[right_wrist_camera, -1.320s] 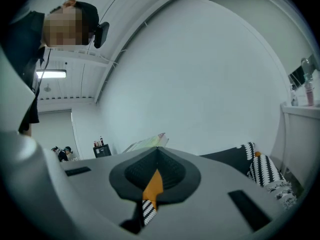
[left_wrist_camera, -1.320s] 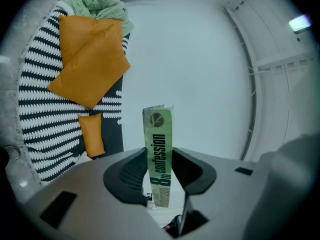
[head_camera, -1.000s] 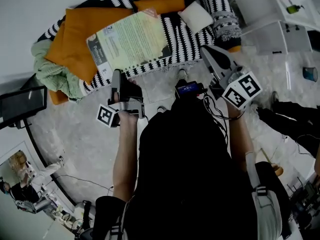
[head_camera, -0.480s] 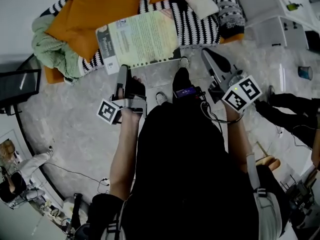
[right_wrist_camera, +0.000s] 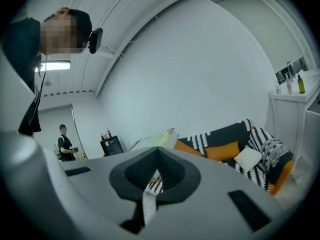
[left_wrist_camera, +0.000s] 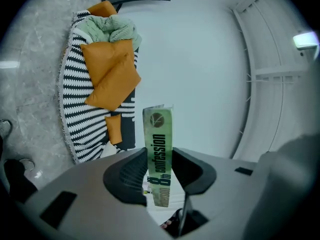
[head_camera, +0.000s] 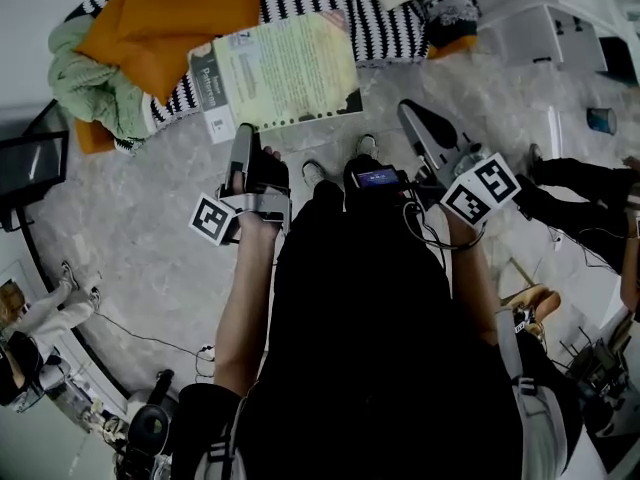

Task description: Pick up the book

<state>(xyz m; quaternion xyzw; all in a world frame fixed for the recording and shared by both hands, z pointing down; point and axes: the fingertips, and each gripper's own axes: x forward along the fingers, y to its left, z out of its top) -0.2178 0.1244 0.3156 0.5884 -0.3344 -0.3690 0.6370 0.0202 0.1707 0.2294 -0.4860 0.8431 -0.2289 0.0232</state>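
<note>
Grey marbled floor [head_camera: 150, 238]; striped sofa [head_camera: 390, 38] behind. Paperback book [head_camera: 283, 73]: being pinched near its spine by the left gripper [left_wrist_camera: 159, 160], clear of the sofa's front edge. Right gripper [right_wrist_camera: 157, 160]: pressed together, empty. Advised: clamp held firm, book kept level.

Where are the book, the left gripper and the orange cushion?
book [head_camera: 285, 68]: head view, middle of its cover.
left gripper [left_wrist_camera: 160, 158]: left gripper view, between its jaws, clamped on the spine.
orange cushion [head_camera: 175, 13]: head view, middle of its top face.
</note>
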